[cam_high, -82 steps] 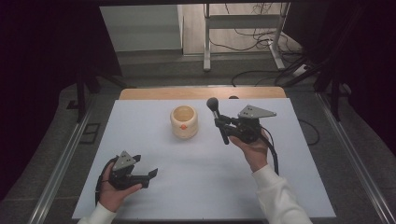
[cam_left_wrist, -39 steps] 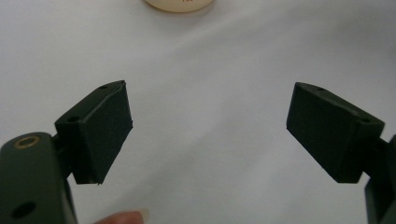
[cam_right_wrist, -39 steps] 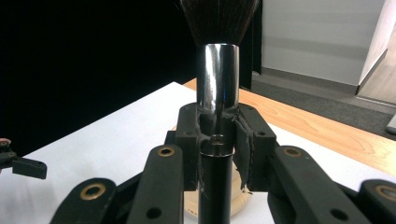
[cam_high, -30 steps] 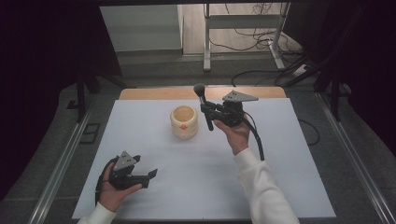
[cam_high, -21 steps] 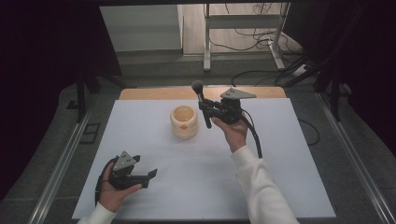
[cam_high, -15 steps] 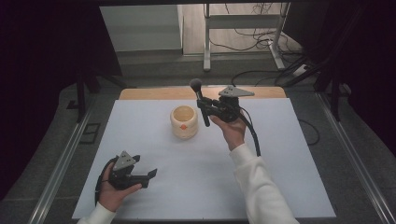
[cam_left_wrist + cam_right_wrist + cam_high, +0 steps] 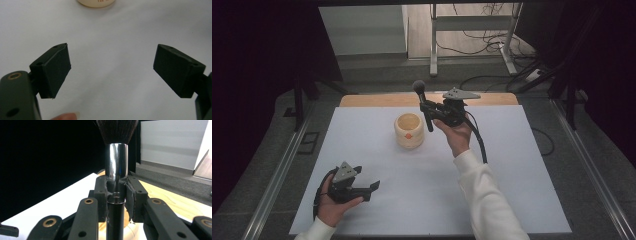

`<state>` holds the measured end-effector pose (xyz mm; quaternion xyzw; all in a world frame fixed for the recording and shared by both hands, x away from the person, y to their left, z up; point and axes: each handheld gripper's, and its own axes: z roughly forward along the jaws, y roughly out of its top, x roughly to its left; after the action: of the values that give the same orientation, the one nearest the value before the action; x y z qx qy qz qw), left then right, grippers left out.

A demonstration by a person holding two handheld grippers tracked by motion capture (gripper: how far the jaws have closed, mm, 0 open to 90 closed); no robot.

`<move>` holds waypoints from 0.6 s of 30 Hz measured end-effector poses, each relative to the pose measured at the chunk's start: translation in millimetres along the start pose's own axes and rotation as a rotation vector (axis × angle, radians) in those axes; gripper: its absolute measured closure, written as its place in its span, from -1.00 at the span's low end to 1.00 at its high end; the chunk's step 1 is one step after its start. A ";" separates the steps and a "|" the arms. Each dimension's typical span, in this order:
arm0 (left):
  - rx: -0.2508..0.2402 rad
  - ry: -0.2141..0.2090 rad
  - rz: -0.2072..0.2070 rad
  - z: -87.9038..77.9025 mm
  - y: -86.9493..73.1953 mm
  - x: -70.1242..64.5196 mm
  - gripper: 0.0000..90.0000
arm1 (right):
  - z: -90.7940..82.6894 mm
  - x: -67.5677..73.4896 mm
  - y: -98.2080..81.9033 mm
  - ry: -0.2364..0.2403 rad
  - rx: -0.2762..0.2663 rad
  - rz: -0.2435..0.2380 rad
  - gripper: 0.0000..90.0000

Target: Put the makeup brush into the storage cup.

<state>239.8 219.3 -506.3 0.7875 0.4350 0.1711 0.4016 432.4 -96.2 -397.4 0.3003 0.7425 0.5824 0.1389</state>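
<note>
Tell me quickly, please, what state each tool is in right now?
Left tool: open, nothing between its jaws, low over the table.
Right tool: closed on the makeup brush, bristles up, beside the cream cup.

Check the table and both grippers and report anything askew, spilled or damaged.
Nothing stands out. The cup stands upright on the white table with no spill. The right gripper clamps the brush, bristles up; the left gripper rests open.

The brush point(image 7: 116, 170) has soft dark bristles, a glossy metal collar and a matt black handle. The cup point(image 7: 409, 130) looks like smooth pale wood, and the table point(image 7: 512, 165) is matt white.
</note>
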 end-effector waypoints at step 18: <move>0.000 -0.001 -0.001 0.2 0.1 0.2 -0.67 | 17.8 -3.0 3.2 0.013 -0.007 0.026 0.61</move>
<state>240.1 219.3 -506.3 0.7875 0.4352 0.1703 0.4018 445.5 -83.7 -399.9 0.3058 0.7374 0.5886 0.1277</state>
